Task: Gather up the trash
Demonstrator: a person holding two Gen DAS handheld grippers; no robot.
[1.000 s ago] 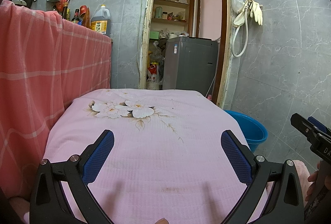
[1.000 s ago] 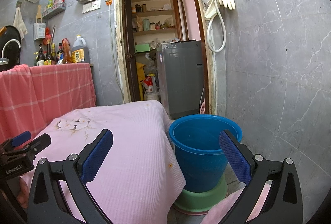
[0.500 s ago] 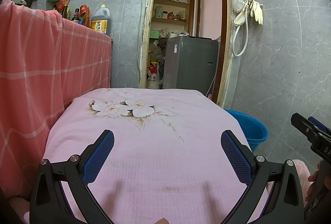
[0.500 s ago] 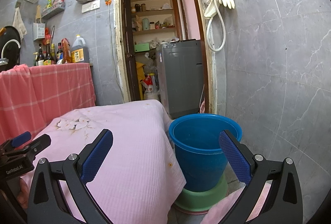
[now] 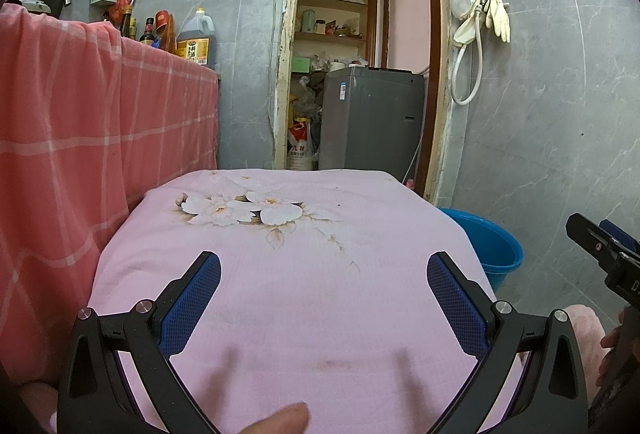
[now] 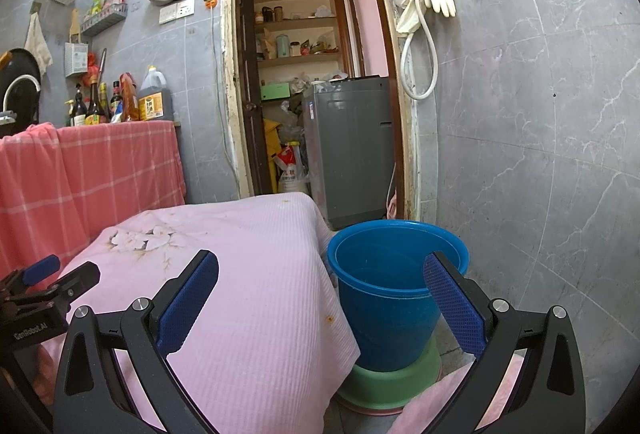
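Over the pink-clothed surface (image 5: pixel 320 294), left gripper (image 5: pixel 323 288) and right gripper (image 6: pixel 321 288) both have fingers spread empty; no trash visible, so handling unknown; blue bucket (image 6: pixel 394 298) looks light, rim-graspable.

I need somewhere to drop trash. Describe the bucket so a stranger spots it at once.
Find the table under the pink flowered cloth. On the floor at its right side, before the doorway, stands the blue bucket. It alone is bright blue, round and open-topped, perched on a green basin.
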